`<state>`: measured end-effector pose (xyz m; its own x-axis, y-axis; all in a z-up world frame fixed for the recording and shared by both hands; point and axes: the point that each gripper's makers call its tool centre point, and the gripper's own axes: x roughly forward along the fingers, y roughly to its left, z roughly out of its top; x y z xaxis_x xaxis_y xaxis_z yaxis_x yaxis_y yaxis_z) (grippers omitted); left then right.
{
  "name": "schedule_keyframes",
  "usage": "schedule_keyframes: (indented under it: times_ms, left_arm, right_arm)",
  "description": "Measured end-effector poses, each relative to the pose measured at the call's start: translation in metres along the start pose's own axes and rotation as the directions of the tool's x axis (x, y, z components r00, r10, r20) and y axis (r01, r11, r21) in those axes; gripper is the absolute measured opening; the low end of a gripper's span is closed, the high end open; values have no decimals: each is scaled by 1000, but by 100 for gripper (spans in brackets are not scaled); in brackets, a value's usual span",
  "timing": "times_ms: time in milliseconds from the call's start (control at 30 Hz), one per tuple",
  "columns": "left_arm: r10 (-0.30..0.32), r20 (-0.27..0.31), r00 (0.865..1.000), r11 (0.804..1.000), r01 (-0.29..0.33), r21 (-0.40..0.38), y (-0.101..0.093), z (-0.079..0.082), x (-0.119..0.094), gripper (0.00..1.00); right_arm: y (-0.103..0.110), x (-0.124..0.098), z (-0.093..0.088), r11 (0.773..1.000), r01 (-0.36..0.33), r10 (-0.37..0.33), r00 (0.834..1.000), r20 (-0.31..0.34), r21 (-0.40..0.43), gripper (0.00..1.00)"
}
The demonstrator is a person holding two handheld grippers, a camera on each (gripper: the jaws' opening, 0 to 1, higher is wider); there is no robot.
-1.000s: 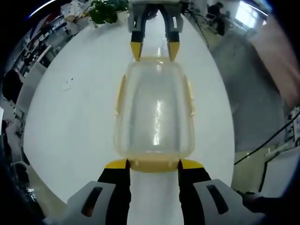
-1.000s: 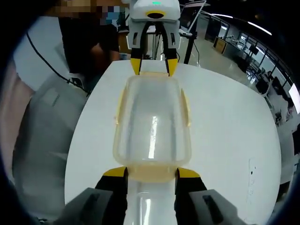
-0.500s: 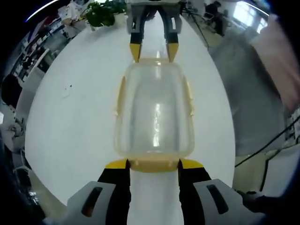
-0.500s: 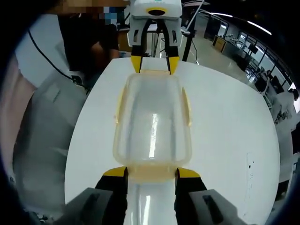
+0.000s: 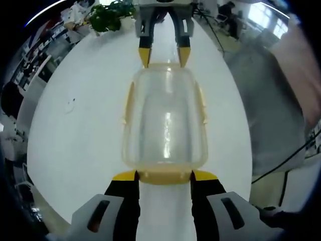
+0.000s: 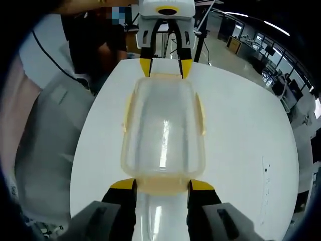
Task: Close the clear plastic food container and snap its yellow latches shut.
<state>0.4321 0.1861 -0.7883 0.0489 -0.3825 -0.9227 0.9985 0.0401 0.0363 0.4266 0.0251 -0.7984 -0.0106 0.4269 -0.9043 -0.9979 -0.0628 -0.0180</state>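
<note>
The clear container lies lid-on at the middle of the white table, unmoved. Left gripper and right gripper — jaws apart — flank its opposite end latches. A potted plant stands beyond the container in the left gripper view; a dark-clothed person stands there in the right gripper view.

Left gripper and right gripper face each other, jaws parted.
</note>
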Motion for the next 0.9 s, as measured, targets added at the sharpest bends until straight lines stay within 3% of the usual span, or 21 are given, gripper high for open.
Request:
schedule_keyframes:
  times_ms: [900]
  left_arm:
    - [-5,16,1000,1000,4,21,2,45,19,37]
  right_arm:
    - [2,-20,-43,1000,7,-7,999,-36,18,36]
